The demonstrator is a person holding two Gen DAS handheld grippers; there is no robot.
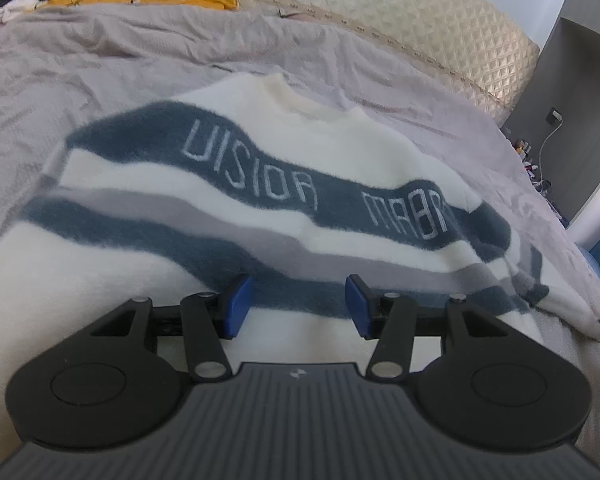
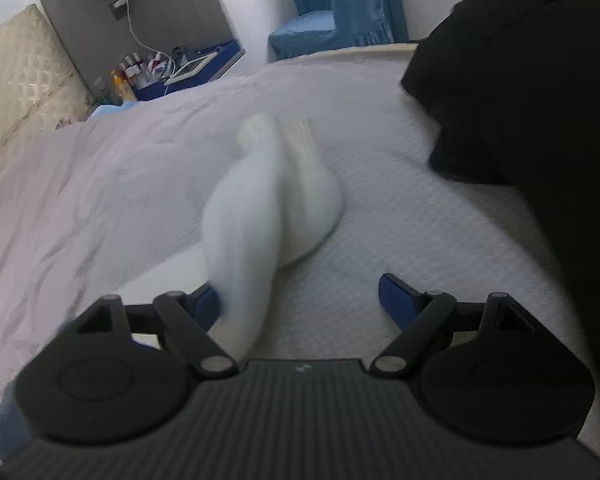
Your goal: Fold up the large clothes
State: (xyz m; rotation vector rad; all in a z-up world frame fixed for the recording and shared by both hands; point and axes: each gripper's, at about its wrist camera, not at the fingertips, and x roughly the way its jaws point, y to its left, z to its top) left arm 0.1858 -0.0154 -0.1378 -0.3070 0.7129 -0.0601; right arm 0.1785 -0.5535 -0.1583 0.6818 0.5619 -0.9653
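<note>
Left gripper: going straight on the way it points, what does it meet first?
Most likely the sweater: the left gripper hangs open over its white lower front, aimed at the dark stripe. How far above the cloth it is cannot be told.

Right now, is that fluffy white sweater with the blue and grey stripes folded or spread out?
Mostly spread out. The fluffy white striped sweater lies front-up on the grey bedspread, collar and lettering showing; its sleeve lies bunched and twisted.

Pale block letters on the dark blue band across the chest of the white sweater (image 1: 260, 184) read "VISION", then what looks like "MABR", its end cut off at a fold. Nothing is legible in the right wrist view.
</note>
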